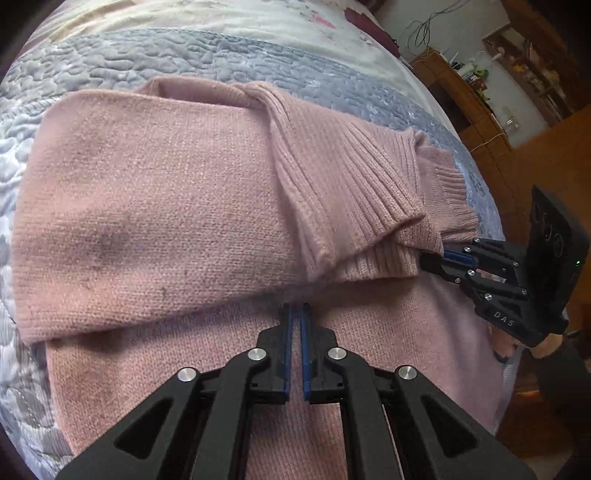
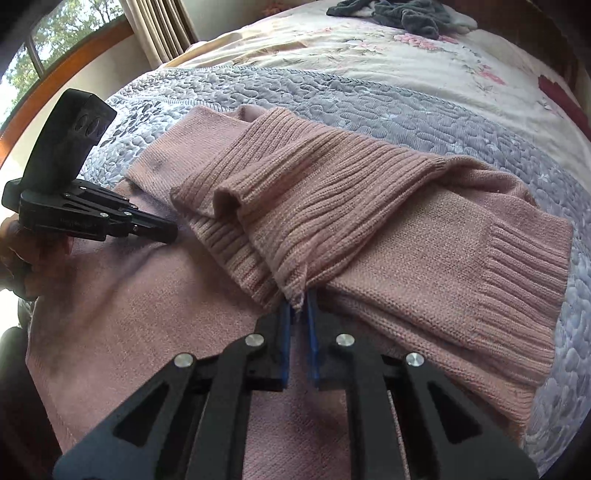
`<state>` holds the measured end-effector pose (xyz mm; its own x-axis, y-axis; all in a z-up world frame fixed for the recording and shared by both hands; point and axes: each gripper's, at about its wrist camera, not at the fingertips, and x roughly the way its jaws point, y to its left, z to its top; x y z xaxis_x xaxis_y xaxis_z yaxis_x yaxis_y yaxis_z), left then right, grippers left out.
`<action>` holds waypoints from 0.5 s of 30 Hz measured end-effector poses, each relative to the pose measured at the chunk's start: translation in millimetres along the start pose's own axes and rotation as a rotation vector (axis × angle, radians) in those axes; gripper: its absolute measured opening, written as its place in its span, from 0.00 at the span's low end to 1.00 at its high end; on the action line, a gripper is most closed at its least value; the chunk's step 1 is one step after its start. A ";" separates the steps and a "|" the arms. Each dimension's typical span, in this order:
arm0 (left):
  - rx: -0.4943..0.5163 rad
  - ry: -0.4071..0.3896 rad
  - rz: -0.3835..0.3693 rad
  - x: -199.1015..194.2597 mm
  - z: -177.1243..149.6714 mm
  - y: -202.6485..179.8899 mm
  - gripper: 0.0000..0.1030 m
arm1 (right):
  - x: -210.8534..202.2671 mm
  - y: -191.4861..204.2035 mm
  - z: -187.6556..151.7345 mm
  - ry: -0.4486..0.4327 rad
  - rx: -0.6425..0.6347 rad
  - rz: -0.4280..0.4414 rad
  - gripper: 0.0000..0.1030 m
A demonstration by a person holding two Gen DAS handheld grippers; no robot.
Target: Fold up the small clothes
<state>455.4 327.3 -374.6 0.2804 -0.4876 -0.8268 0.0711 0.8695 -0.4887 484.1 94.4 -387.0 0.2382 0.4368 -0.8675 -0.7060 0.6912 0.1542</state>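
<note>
1. The pink sweater (image 1: pixel 147 192) is spread on the bed, on top of a grey quilted blanket (image 1: pixel 110 70). Part of it is folded over, so there's a doubled layer just past both grippers and a single layer right under them.
2. The left gripper (image 1: pixel 296 310) hovers low over the sweater, tips right at the near edge of the folded-over layer. Its blue pads (image 1: pixel 289 350) sit close together with only a thin slit between them, and nothing looks caught in there. From the right wrist view, the left gripper (image 2: pixel 171 232) points at the ribbed part from the side and looks about closed.
3. The right gripper (image 2: pixel 302 306) has its jaws narrow, and a corner of the ribbed hem (image 2: pixel 295 206) is bunched right at its tips. Looks pinched, with a bit of frayed knit poking down between the pads.
4. In the left wrist view the right gripper (image 1: pixel 430 258) comes in from the right, its tips tucked under the ribbed edge.
5. A sleeve with a ribbed cuff (image 2: pixel 524 280) lies to the right of the right gripper, flat on the sweater and partly on the blanket.
6. Way past everything there's a floral bedspread (image 2: pixel 369 55) with some dark grey clothes (image 2: pixel 402 14) piled at the far end.
7. A hand (image 2: pixel 26 243) shows behind the left gripper.
</note>
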 end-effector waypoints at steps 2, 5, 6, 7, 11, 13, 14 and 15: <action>0.018 -0.053 -0.027 -23.9 4.2 -7.7 0.12 | -16.2 -0.9 3.8 -0.027 0.009 0.010 0.13; 0.082 -0.154 -0.081 -52.3 21.1 -27.1 0.25 | -43.3 -8.0 14.6 -0.108 0.065 0.034 0.19; 0.100 -0.179 -0.108 -55.2 28.6 -32.2 0.27 | -47.8 -12.7 20.8 -0.135 0.096 0.049 0.21; 0.107 -0.193 -0.135 -53.4 37.3 -35.5 0.28 | -47.5 -16.8 28.3 -0.150 0.127 0.060 0.23; 0.062 -0.123 -0.122 -7.0 66.3 -30.0 0.27 | -8.5 -28.8 51.1 -0.082 0.209 0.169 0.23; 0.037 -0.039 -0.093 19.8 66.4 -20.3 0.25 | 14.5 -25.5 48.7 -0.003 0.180 0.165 0.24; 0.044 -0.019 -0.066 27.4 62.1 -15.7 0.18 | 19.5 -24.2 43.5 0.015 0.155 0.144 0.21; 0.048 -0.013 -0.058 29.0 57.0 -11.3 0.13 | 19.5 -23.9 37.3 0.016 0.134 0.136 0.20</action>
<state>517.3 307.8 -377.2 0.2866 -0.5363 -0.7939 0.1334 0.8429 -0.5212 530.5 107.9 -390.0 0.1357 0.5230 -0.8415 -0.6359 0.6973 0.3308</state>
